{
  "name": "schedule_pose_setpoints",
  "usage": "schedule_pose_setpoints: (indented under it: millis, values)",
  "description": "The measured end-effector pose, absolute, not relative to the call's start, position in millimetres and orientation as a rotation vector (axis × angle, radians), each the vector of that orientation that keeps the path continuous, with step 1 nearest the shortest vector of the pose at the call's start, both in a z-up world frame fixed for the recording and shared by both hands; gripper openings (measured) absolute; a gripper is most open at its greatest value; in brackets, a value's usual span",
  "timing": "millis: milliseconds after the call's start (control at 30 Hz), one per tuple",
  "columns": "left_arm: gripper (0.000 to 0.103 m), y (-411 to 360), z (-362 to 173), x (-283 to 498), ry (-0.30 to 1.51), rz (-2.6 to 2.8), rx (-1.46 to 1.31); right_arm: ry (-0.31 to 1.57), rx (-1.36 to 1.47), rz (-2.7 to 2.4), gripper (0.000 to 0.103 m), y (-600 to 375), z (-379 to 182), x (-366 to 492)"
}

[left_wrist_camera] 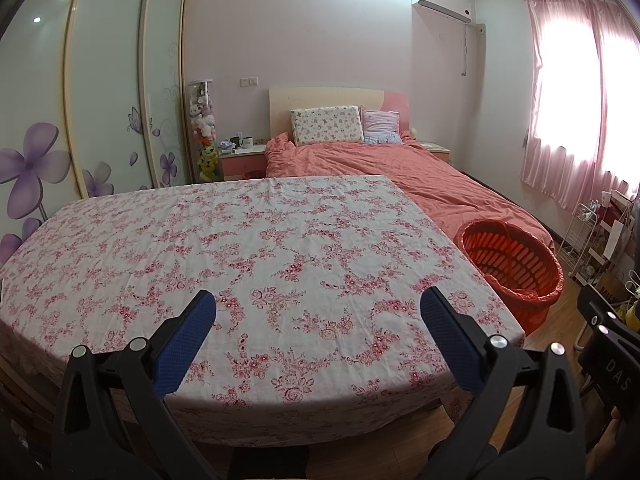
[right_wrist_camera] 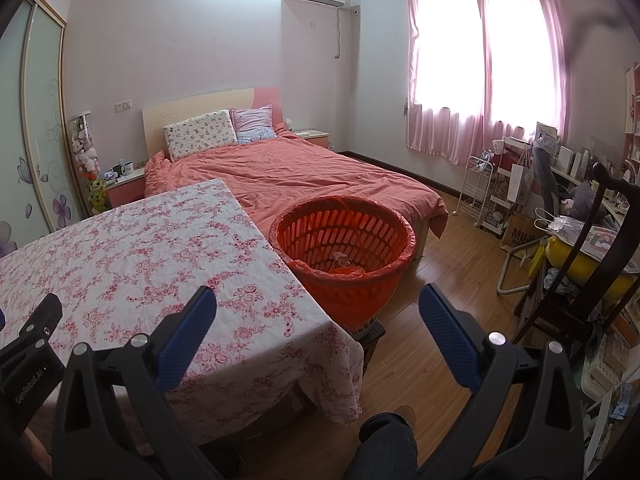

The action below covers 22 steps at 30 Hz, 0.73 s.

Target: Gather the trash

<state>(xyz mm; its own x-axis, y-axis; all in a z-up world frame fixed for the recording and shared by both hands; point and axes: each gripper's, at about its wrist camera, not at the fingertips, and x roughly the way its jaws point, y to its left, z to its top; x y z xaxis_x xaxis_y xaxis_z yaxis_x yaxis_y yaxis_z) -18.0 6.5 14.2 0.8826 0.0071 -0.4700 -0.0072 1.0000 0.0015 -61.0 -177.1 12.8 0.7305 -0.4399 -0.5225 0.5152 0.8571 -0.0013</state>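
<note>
Progress: looks near the end or done, judging by the bare tabletop; no loose trash visible in either view.
Left claw [left_wrist_camera: 318, 312]: mine, jaws spread wide, nothing between the blue pads [left_wrist_camera: 188, 340], hovering over the near edge of the table.
Right claw [right_wrist_camera: 318, 312]: also spread wide and empty, held above the table's near right corner, floor showing between the fingers.
Table [left_wrist_camera: 240, 240]: straight ahead of my left claw, flowered cloth only, nothing lying on it.
Basket [right_wrist_camera: 344, 240]: orange, with a liner over the rim, ahead of my right claw and just past the table's right edge, up against the foot of the bed [right_wrist_camera: 300, 172].
Trash [right_wrist_camera: 344, 266]: a few items at the bottom of the basket, one pale and one orange-ish (too small to say what they are).
Done: whatever was collected sits in the basket, I'd judge.
Left: nothing obvious; clutter by the chair [right_wrist_camera: 580, 280] far right of my right claw could be belongings, can't tell.
Floor [right_wrist_camera: 420, 340]: wood, no scraps seen near the basket.
</note>
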Motion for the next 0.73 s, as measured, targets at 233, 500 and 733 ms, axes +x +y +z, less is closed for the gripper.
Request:
schedule_pose_setpoints:
  millis: [233, 500, 733]
  values:
    - [0.101, 7.1, 13.3, -18.5, 0.491, 0.007, -0.001, 0.536, 0.147, -0.527, 0.099, -177.3, 13.3, -60.6]
    - [0.101, 7.4, 12.7, -18.0, 0.490, 0.015, 0.003, 0.537, 0.147, -0.528, 0.099, -176.7, 13.2, -60.5]
    - [0.101, 8.4, 11.7, -18.5, 0.495, 0.012, -0.002, 0.536, 0.146, -0.528, 0.099, -176.8, 13.2, -60.1]
